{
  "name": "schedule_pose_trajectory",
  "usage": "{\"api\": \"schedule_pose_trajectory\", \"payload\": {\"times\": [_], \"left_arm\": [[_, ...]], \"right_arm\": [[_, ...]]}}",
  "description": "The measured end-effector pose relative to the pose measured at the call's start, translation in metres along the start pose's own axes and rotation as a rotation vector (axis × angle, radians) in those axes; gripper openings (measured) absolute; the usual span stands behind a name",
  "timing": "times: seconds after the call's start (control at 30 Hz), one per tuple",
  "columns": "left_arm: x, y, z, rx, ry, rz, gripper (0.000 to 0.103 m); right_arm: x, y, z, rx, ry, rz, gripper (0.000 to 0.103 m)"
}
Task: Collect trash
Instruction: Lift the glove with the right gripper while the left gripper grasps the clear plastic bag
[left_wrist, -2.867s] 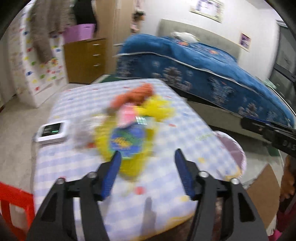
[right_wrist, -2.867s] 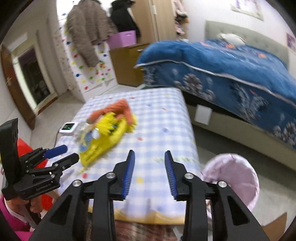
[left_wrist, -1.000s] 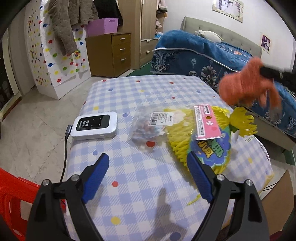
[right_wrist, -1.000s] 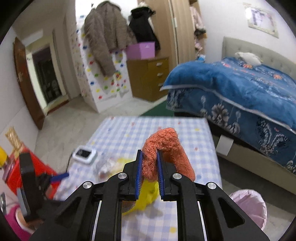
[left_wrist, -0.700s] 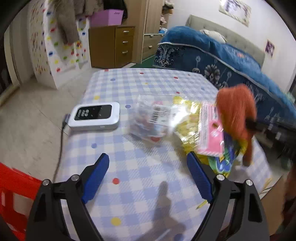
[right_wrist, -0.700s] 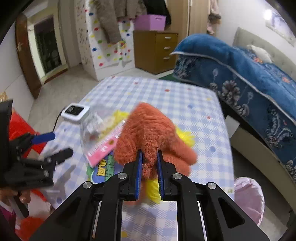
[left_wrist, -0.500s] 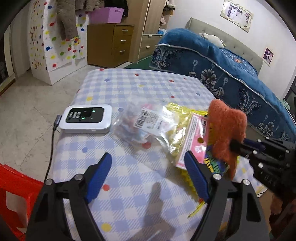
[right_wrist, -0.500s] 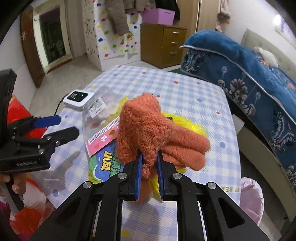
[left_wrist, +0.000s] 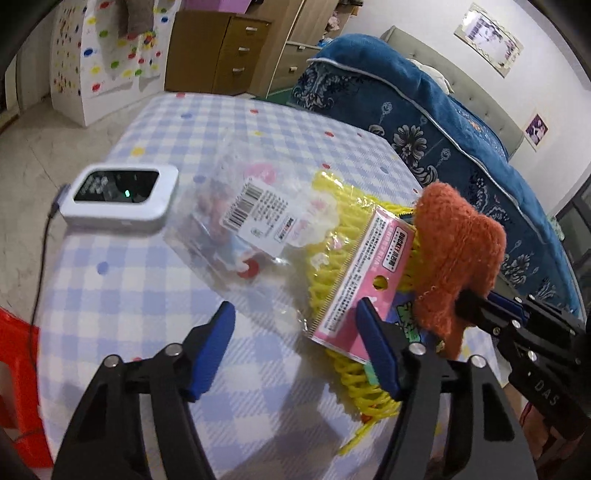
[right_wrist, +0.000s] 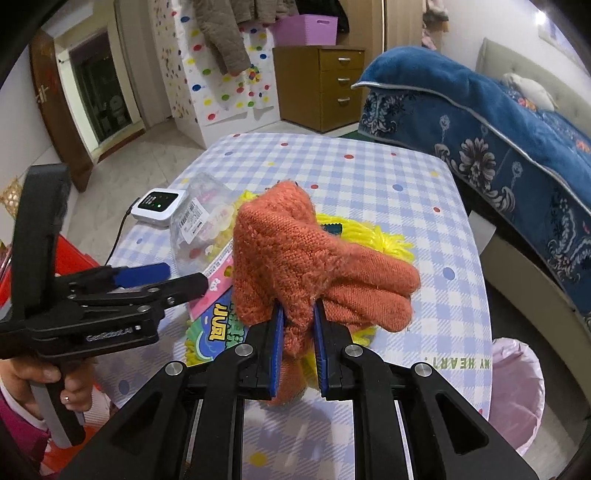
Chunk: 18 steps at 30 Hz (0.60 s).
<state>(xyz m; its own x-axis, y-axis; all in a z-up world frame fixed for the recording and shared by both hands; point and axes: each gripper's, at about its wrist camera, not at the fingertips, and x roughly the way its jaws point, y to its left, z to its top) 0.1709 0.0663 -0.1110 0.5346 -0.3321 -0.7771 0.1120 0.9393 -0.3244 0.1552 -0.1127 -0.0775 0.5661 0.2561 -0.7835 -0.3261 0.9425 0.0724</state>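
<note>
Right wrist view shows the right hand-held gripper (right_wrist: 298, 317) clenched on an orange knitted glove (right_wrist: 314, 266), which hangs above the yellow net bag (right_wrist: 364, 236) on the table (right_wrist: 388, 173). Beside the table, low at the right, stands a bin with a pink liner (right_wrist: 517, 384), well apart from the glove.

Left wrist view shows the left hand-held gripper (left_wrist: 295, 325) released; its jaws have just been closing, and between them lie the edge of the clear plastic bag (left_wrist: 236, 236) and the corner of the pink card label (left_wrist: 365, 280), but the pads do not press on either.

To do this step well, I think the left side should come lower until both pads are around one thin layer of plastic, then close fully, because the film is slippery and may slide out. It should keep away from the white device (left_wrist: 118, 199) and its cable. The right side should hold the glove firmly and carry it over the bin before releasing.
</note>
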Motion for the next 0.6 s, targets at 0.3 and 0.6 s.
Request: {"api": "schedule_pose_trajectory", "payload": {"times": [0.3, 0.6], "left_arm": [[0.001, -0.001, 0.011, -0.053, -0.023, -0.071, 0.012], [-0.068, -0.025, 0.024, 0.051, -0.243, -0.003, 0.003]], "right_arm": [[-0.009, -0.001, -0.003, 0.02, -0.011, 0.014, 0.015], [-0.046, -0.014, 0.002, 0.054, -0.126, -0.025, 0.014]]}}
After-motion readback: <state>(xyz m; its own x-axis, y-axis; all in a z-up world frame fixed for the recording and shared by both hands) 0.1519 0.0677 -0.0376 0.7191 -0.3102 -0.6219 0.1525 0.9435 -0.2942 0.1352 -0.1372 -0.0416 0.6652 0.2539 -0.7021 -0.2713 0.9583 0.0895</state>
